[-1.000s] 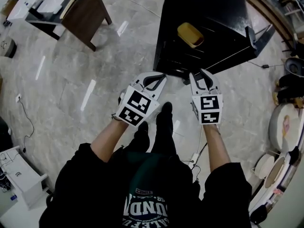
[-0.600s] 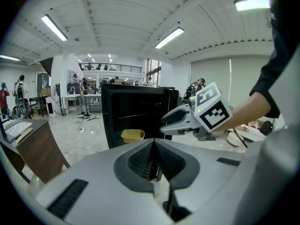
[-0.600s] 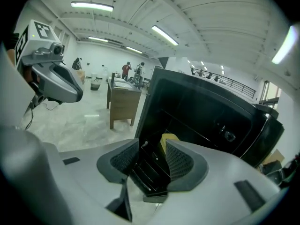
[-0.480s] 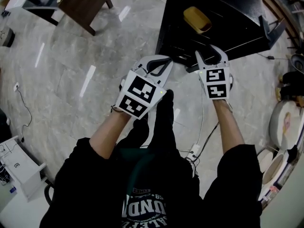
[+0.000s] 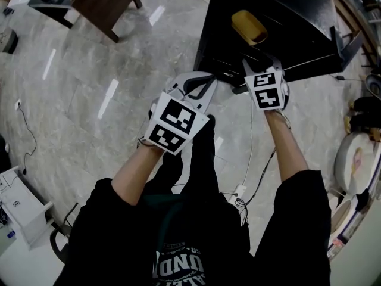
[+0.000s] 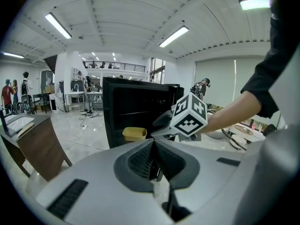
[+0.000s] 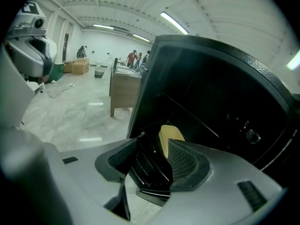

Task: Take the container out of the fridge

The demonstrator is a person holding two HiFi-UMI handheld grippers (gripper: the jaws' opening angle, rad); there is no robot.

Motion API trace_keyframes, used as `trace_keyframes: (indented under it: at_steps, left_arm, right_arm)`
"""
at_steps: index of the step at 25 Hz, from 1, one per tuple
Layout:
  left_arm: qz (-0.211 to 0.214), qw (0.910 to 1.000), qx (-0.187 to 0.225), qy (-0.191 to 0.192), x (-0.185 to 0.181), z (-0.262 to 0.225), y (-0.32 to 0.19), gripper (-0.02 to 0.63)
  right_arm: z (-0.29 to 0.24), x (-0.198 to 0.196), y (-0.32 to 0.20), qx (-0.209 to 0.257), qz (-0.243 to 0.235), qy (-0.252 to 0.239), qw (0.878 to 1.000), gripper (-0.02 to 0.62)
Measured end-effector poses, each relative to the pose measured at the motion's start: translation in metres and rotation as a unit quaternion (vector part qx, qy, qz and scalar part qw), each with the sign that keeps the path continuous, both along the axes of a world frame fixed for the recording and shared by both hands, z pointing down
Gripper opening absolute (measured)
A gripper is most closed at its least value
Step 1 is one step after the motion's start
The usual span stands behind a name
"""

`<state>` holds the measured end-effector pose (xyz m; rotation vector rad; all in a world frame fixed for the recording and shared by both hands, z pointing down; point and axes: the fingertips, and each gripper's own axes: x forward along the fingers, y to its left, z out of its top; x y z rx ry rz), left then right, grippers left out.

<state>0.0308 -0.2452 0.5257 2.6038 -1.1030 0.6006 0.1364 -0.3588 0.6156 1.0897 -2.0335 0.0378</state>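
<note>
The person stands on a grey marbled floor [image 5: 89, 100] facing a low black fridge [image 5: 280, 11], with 2 claws held out in front. The yellow container [image 5: 249, 27] sits inside the fridge on a dark shelf, near the front of the open compartment, and neither claw touches it.

The right claw [image 5: 262, 64] is up at the fridge's front edge, just below the container. In the right gripper view its jaws are spreading apart. Between them shows a dark ribbed part of the fridge's front, with the container directly beyond the gap. The pads are not pressing on anything, so this claw is released.

The left claw [image 5: 196, 87] hangs further back, over the floor and beside the fridge's near left corner, well apart from the container. In the left gripper view its jaws are clenched together with nothing between them. Past their tips the container shows in the fridge opening, and the right claw's marker cube [image 6: 190, 115] is just to its right.

A brown wooden surface [image 5: 107, 5] stands well off to the left of the fridge. A white cable [image 5: 250, 154] runs across the floor beside the person's right arm. In the left gripper view a few people stand far back in the hall, too small to make out.
</note>
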Motion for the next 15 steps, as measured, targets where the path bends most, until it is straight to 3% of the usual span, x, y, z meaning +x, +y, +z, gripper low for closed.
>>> trace_keyframes:
  at_steps: [15]
  left_arm:
    - [-0.025, 0.9996, -0.011, -0.011, -0.011, 0.013, -0.023, 0.014]
  right_arm:
    - [0.068, 0.009, -0.068, -0.048, 0.002, 0.054, 0.997, 0.198]
